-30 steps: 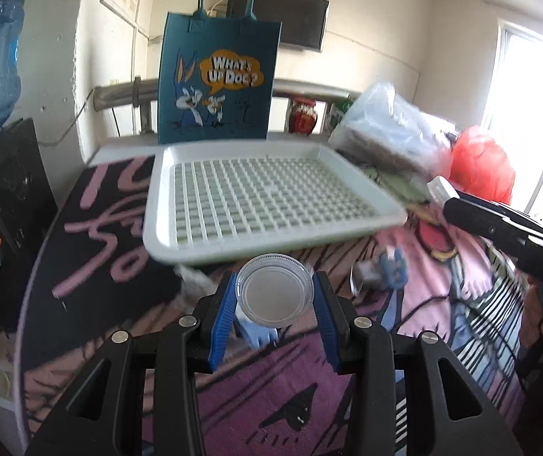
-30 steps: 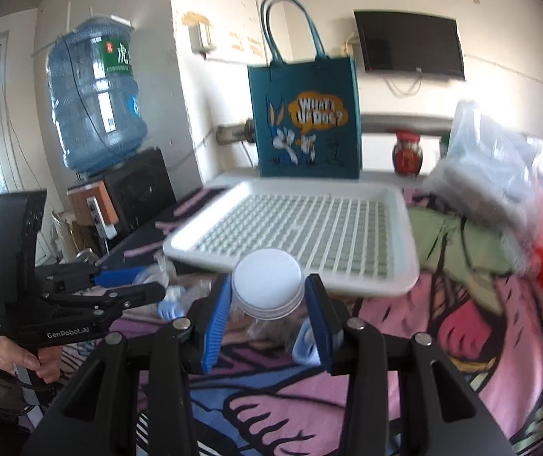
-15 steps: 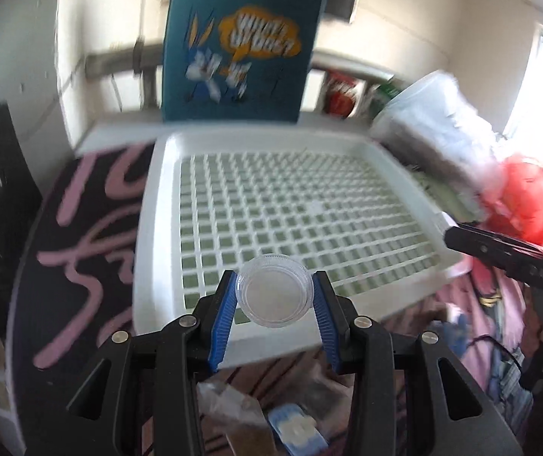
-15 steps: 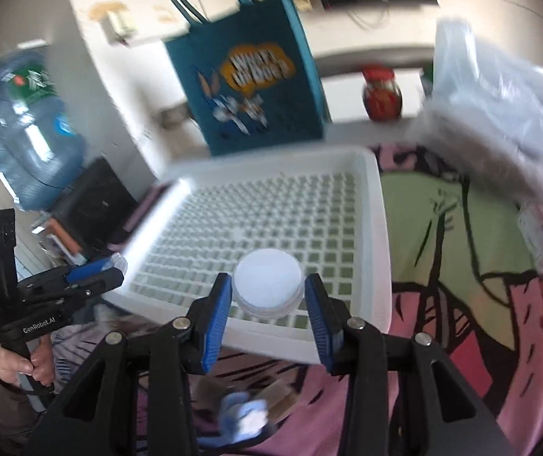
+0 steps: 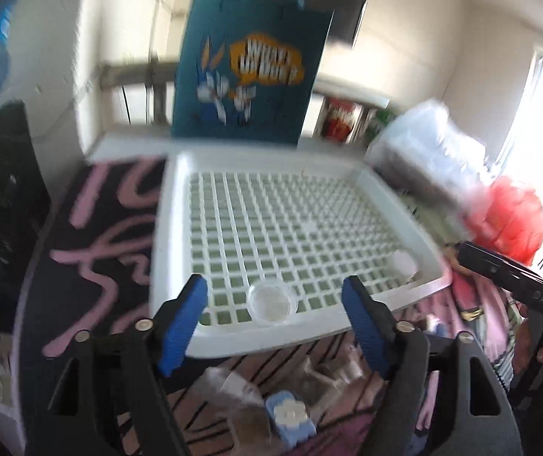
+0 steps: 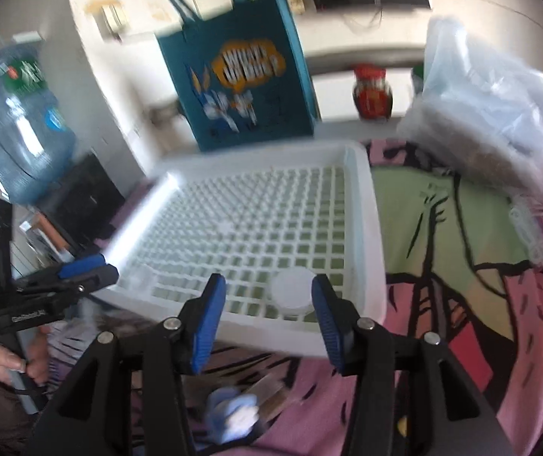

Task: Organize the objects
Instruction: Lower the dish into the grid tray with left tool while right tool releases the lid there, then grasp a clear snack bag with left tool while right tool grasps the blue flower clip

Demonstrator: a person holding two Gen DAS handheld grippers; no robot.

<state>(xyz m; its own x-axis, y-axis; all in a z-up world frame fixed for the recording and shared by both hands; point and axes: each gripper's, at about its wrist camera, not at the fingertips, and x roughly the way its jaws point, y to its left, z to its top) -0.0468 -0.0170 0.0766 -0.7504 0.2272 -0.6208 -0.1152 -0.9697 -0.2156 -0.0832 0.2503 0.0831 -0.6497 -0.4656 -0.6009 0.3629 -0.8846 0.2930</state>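
Observation:
A white gridded tray lies on the patterned cloth. A small clear cup rests on the tray's grid near the front rim. My left gripper stands over it with its jaws opening wide, and neither pad touches the cup. In the right wrist view a white-lidded jar sits in the tray's near right corner. My right gripper straddles it with its jaws opening; the jar lies close to the right pad with a gap on its left. Each view shows the other gripper at the tray's side.
A blue cartoon tote bag stands behind the tray. Clear plastic bags and a red bag lie to the right, with a red jar on the ledge. Small packets and a blue-and-white item lie before the tray. A water bottle stands at the left.
Both grippers moved forward over the tray and opened. The clear cup has left the left pads and the white-lidded jar the right pads; both now rest in the tray.

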